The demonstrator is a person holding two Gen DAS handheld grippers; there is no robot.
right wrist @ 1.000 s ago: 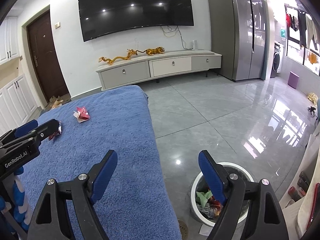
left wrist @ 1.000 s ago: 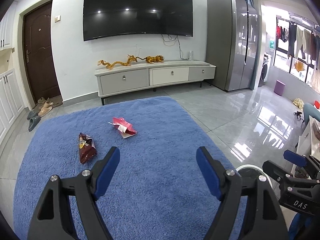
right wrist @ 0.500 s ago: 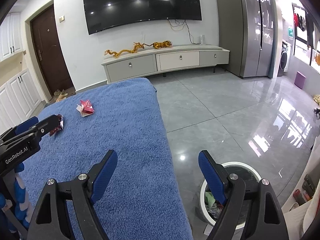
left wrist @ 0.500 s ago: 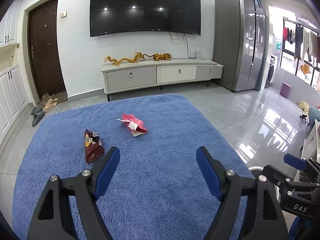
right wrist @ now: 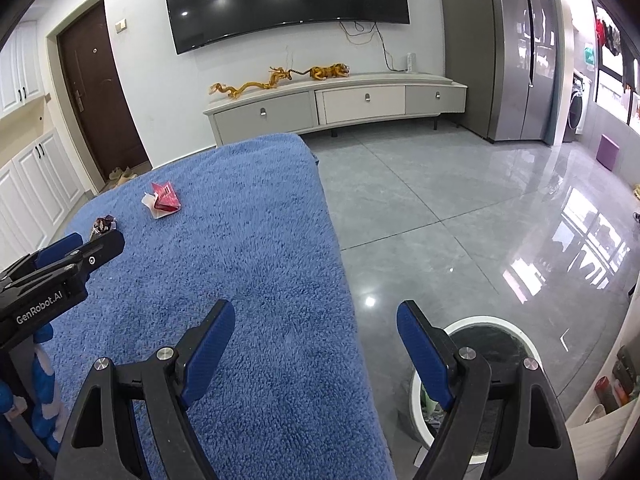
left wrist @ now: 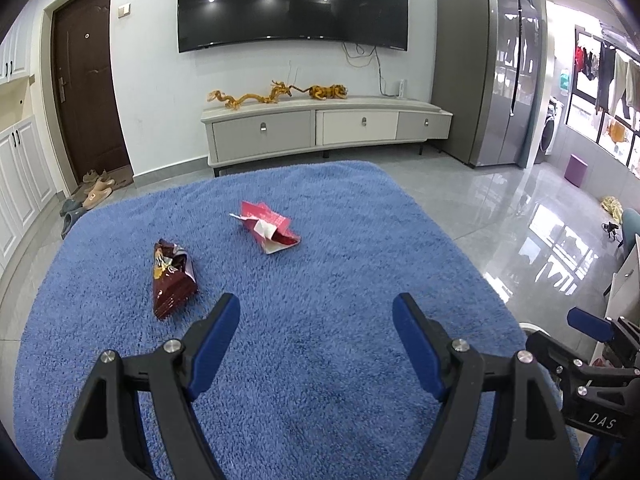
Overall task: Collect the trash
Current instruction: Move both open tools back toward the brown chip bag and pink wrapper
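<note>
Two pieces of trash lie on a blue shag rug (left wrist: 320,380): a dark brown snack wrapper (left wrist: 172,280) and a crumpled pink-red wrapper (left wrist: 269,232). My left gripper (left wrist: 316,314) hovers open over the rug, just right of the brown wrapper, with nothing between its blue pads. In the right wrist view the pink wrapper (right wrist: 163,201) and brown wrapper (right wrist: 103,225) sit far left. My right gripper (right wrist: 316,320) is open and empty above the rug's right edge, its right finger over a white round bin (right wrist: 532,352) holding trash.
A grey TV cabinet (left wrist: 324,128) with golden figurines stands against the far wall under a large TV. Slippers (left wrist: 94,196) lie by the brown door. A grey fridge (left wrist: 492,80) stands at right. Glossy grey tile floor (right wrist: 460,216) spreads right of the rug.
Both grippers have sunk and moved forward over the rug; the two wrappers look larger and nearer in the left wrist view. Both stay open alike.
</note>
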